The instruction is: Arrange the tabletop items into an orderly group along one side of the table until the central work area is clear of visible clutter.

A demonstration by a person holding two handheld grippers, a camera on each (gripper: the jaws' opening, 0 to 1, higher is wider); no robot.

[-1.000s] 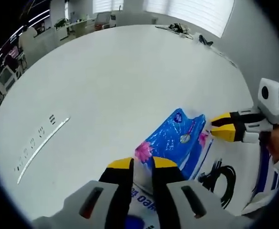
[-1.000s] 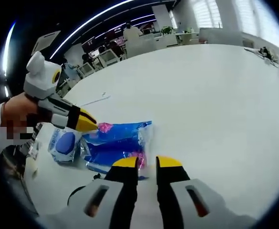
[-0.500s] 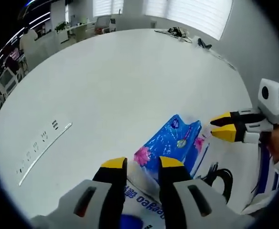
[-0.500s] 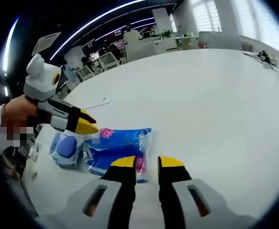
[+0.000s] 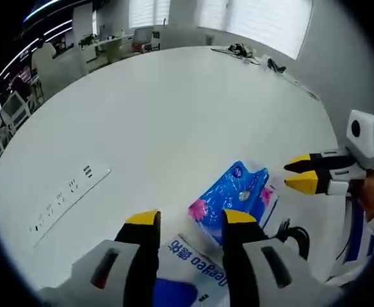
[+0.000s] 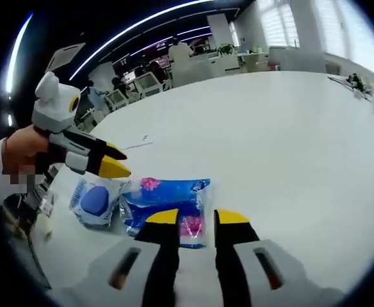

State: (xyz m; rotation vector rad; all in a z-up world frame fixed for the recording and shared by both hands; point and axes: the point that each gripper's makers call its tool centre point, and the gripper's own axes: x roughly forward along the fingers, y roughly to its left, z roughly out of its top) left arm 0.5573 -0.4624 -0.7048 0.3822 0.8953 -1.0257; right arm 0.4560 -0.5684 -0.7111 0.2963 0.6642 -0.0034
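In the left gripper view, the left tongs (image 5: pixel 184 220) are held apart above a white packet (image 5: pixel 188 259) with blue print near the edge of the white worktop (image 5: pixel 161 115). A blue floral packet (image 5: pixel 235 192) lies just beyond. The right tongs (image 5: pixel 297 174) are seen parted, beside a black cable (image 5: pixel 294 231).

In the right gripper view, the right tongs (image 6: pixel 196 219) are spread over the blue floral packet (image 6: pixel 168 199); the white packet (image 6: pixel 96 199) lies alongside, under the left tongs (image 6: pixel 115 162).

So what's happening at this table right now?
A person holds a gripper in each hand above a big white table. Both the left gripper and right gripper are open, holding nothing, poised over a blue flowered packet. Beside it lies a clear pack with a blue oval, and a coiled black cable sits close by at the table's near edge.
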